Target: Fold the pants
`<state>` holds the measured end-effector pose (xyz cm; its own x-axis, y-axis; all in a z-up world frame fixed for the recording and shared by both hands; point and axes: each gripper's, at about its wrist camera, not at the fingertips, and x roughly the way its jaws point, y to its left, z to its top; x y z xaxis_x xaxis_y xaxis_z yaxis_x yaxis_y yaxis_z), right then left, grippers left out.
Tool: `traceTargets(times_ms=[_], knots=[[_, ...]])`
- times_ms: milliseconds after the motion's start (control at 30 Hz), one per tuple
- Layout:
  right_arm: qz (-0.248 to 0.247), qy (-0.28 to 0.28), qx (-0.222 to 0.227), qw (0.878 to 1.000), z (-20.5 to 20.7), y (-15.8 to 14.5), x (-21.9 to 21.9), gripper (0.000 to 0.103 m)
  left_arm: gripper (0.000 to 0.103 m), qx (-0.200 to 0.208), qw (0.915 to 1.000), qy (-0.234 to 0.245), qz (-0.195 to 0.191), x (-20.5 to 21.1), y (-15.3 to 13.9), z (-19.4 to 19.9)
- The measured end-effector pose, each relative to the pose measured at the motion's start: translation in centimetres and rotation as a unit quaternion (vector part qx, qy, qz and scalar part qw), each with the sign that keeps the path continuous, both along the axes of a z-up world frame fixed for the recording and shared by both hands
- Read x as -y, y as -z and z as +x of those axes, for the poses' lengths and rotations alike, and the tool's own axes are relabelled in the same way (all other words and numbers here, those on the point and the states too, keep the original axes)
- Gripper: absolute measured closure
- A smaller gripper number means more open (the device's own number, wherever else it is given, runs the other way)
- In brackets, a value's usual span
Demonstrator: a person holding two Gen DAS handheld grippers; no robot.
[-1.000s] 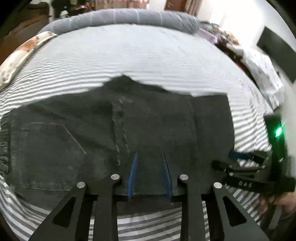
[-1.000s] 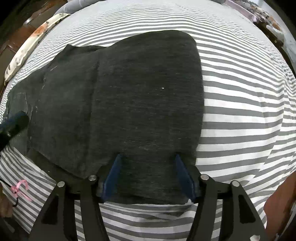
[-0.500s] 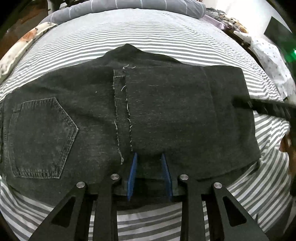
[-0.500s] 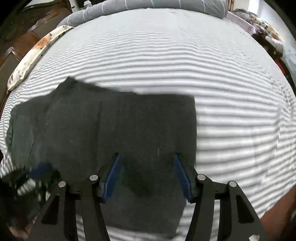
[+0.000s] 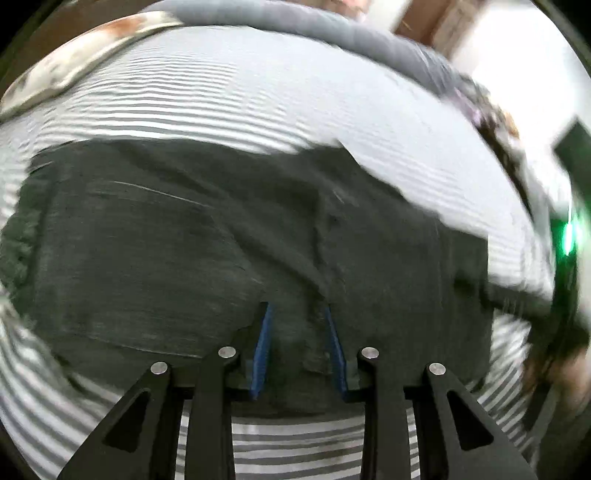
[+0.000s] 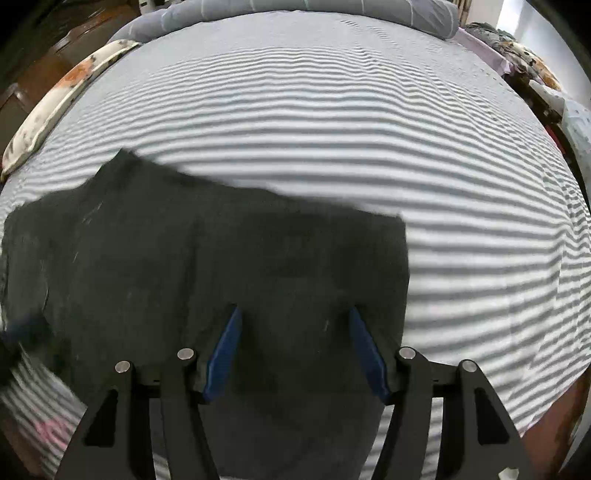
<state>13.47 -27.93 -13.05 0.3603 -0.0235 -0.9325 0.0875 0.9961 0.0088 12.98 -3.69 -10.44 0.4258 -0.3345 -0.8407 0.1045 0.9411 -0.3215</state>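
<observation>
Although both views are smeared by motion, no brand, label or writing can be read anywhere in them. The dark pants (image 5: 236,236) lie folded on the striped sheet (image 5: 258,96), directly ahead of and under both tools. The left gripper (image 5: 298,332) has its blue pads a narrow way apart and opening, with the near fold of the denim between them; whether the pads press on it cannot be told. The right gripper (image 6: 295,339) stands wider, its jaws also opening, with the cloth's near right edge running between its pads (image 6: 369,354); contact there cannot be told either.

Beyond the tools a grey rolled duvet (image 6: 314,9) lies along the far side of the bed, and a floral pillow (image 6: 66,85) sits far to the left. In the left view the other tool's dark body with a green light (image 5: 570,232) stands at the right edge.

Compared with half a second ago, the left view has rolled and the pocket has blurred out, while the right view shows the pants almost as before.
</observation>
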Motion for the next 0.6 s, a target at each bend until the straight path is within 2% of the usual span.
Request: traceTargets(times_ms=[67, 233, 300, 400, 467, 600], knots=[[-0.003, -0.007, -0.002, 1.0, -1.4, 0.2, -0.7, 0.044, 0.06, 0.0, 0.9991, -0.037, -0.023, -2.8, -0.6, 0.1], [0.021, -0.004, -0.021, 1.0, -4.8, 1.7, -1.7, 0.041, 0.058, -0.016, 0.9877, -0.14, -0.068, -10.6, -0.3, -0.1], [0.018, -0.008, -0.026, 0.999, -5.5, 2.1, -2.2, 0.039, 0.058, -0.027, 0.9781, -0.185, -0.092, -14.1, 0.2, -0.6], [0.015, -0.016, -0.029, 0.999, -6.0, 2.1, -2.9, 0.039, 0.057, -0.031, 0.9643, -0.242, -0.102, -18.7, 0.9, -1.4], [0.032, -0.014, -0.027, 0.999, -6.1, 1.8, -2.8, 0.039, 0.057, -0.038, 0.956, -0.269, -0.111, -21.2, 1.5, -1.8], [0.078, 0.005, -0.012, 0.997, -7.0, 0.2, -2.7, 0.04, 0.056, -0.066, 0.9349, -0.302, -0.175, -24.8, 3.4, -2.4]])
